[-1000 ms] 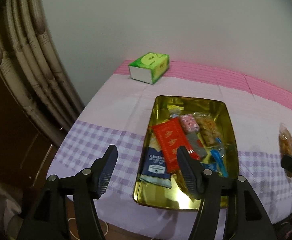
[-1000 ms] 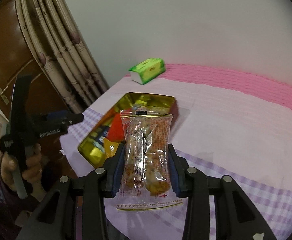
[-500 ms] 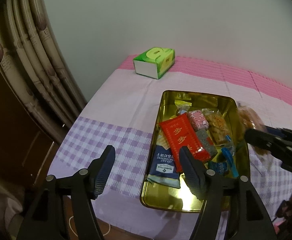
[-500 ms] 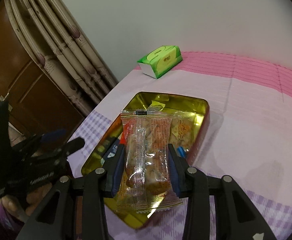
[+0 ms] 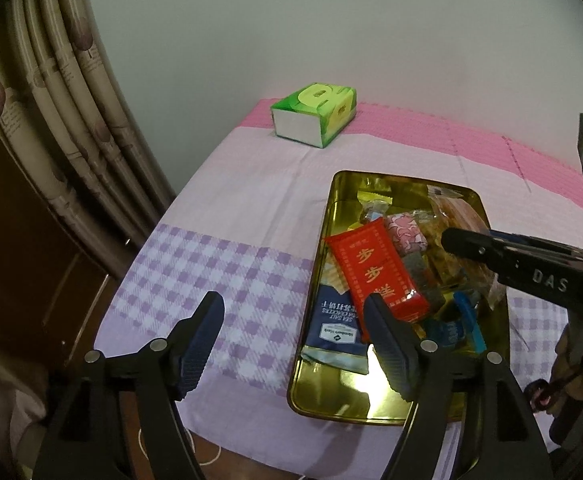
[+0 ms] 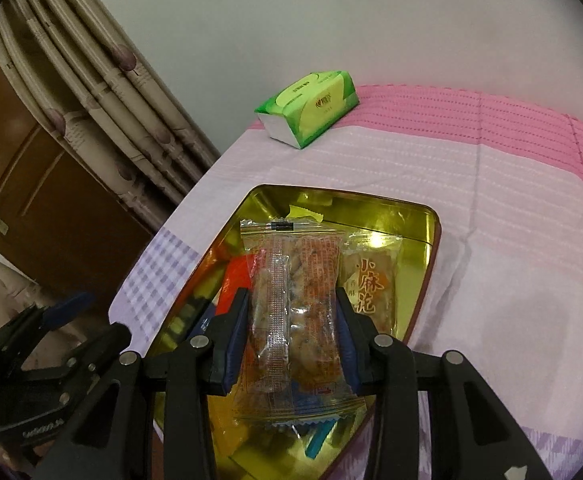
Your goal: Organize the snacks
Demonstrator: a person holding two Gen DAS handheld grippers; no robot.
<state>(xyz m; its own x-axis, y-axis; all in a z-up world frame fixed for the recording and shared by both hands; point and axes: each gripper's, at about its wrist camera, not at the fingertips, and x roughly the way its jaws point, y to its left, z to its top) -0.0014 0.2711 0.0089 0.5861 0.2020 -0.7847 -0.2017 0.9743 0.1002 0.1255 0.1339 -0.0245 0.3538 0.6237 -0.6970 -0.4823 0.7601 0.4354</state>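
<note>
My right claw (image 6: 293, 332) is clamped on a clear snack pack (image 6: 291, 304), both pads pressing its sides, and holds it over the gold tin (image 6: 431, 216). The pack stands lengthwise, its sealed top edge at twelve o'clock. In the tin, just at three o'clock of the pack, lies another clear pack (image 6: 371, 276) with printed characters. A red packet (image 5: 375, 268) lies across the middle of the tin, with a blue packet (image 5: 333, 328) at its seven o'clock.

My left claw (image 5: 293, 344) is opening, nothing between its fingers; it hangs above the tin's near left rim and the checked cloth (image 5: 211, 272). A green tissue box (image 5: 315, 114) sits at twelve o'clock, well apart from the tin.
</note>
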